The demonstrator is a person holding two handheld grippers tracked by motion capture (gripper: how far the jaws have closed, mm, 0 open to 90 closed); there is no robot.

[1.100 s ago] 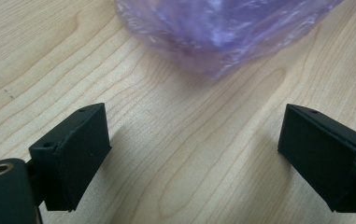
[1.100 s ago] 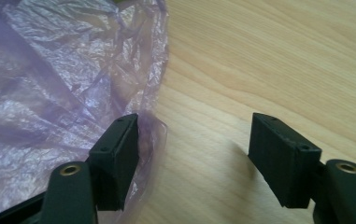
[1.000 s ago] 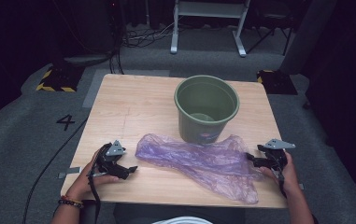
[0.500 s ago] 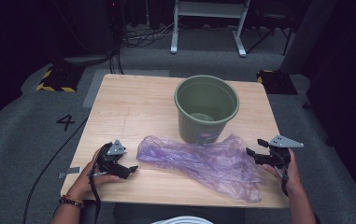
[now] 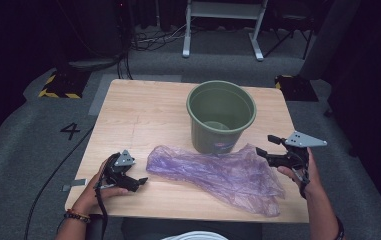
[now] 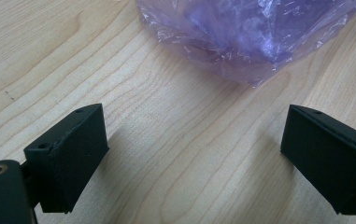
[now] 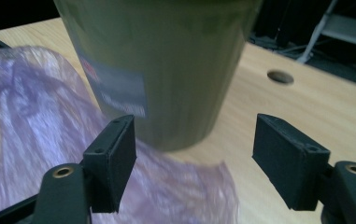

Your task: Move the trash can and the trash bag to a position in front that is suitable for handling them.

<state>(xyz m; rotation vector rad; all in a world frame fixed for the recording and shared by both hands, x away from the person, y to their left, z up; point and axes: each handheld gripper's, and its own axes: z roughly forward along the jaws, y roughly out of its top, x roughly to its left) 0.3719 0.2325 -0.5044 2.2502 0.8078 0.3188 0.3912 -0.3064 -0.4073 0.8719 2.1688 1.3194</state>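
Tongs spread wide above wooden table; purple plastic bag lies ahead, apart.

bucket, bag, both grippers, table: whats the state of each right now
green bucket: upright, open top, label on its side, nothing clearly inside
purple plastic bag: lying flat and crumpled on the table, its far edge against the bucket's base
left gripper: open, low by the bag's near end, holding nothing
right gripper: open, raised by the bag's other end, holding nothing
wooden table: level, carrying bucket and bag
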